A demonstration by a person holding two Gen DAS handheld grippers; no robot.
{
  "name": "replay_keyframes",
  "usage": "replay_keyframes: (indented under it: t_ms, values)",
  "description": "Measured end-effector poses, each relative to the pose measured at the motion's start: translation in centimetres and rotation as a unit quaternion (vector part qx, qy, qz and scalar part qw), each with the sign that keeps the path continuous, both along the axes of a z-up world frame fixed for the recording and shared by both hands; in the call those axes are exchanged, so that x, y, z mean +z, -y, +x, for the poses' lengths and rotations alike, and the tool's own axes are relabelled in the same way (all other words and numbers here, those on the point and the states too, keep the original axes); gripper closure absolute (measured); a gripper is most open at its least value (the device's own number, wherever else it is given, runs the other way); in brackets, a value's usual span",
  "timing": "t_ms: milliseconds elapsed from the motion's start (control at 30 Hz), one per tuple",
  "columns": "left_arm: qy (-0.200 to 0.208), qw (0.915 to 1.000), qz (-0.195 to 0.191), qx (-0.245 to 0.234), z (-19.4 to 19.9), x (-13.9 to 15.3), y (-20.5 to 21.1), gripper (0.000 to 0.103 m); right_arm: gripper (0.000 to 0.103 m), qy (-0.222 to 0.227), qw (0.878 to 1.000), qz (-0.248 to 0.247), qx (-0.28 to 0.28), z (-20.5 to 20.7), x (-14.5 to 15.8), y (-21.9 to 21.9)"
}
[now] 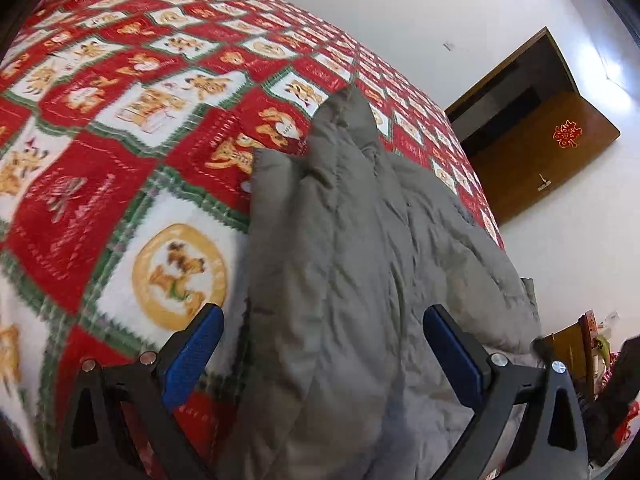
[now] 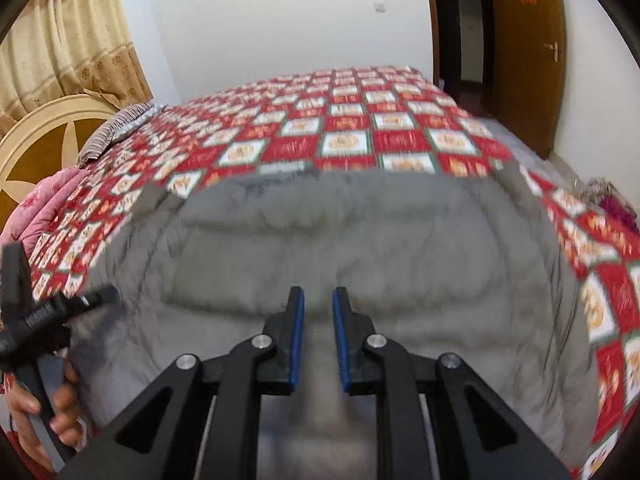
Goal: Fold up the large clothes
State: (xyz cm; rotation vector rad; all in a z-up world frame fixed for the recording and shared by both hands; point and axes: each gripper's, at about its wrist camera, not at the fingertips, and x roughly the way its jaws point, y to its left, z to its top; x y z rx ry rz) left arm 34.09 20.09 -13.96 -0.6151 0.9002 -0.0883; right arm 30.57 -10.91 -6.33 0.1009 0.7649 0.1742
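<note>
- Left gripper [image 1: 322,322]: jaws spread wide, nothing between the blue pads [image 1: 192,356]; it points down over the near part of the grey padded coat [image 1: 348,248].
- Right gripper [image 2: 318,308]: jaws drawn narrow with a small gap between them, nothing clamped; it hangs over the middle of the same coat [image 2: 340,232].
- In the right wrist view, the left gripper [image 2: 100,294] shows to the left of the right one, at the coat's left edge, carried by a hand [image 2: 44,408].
- Grey padded coat: lies directly ahead of and beneath both grippers, spread on the bed; one folded edge stands raised ahead of the left gripper.
- Blanket [image 2: 352,128]: red and white checked with bear prints, covers the bed beyond and to both sides of the coat.
- Pink quilt [image 2: 44,204] and striped pillow [image 2: 116,128]: far left of the right gripper, beside the headboard [image 2: 44,136].
- Wooden door [image 2: 524,52]: far right, beyond the bed.
</note>
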Motion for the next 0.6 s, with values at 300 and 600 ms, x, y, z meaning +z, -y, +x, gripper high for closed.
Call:
replay_keyframes:
  t_ms: [300, 600]
  values:
    - [0.047, 0.9984, -0.027, -0.012, -0.6, -0.4, 0.7, 0.003, 0.079, -0.046, 0.998, 0.031, 0.003, 5.4, -6.2, -2.4]
    - [0.068, 0.9942, -0.081, -0.02, 0.2, -0.5, 1.8, 0.026, 0.083, -0.046, 0.997, 0.055, -0.001, 5.9, -7.5, -1.7]
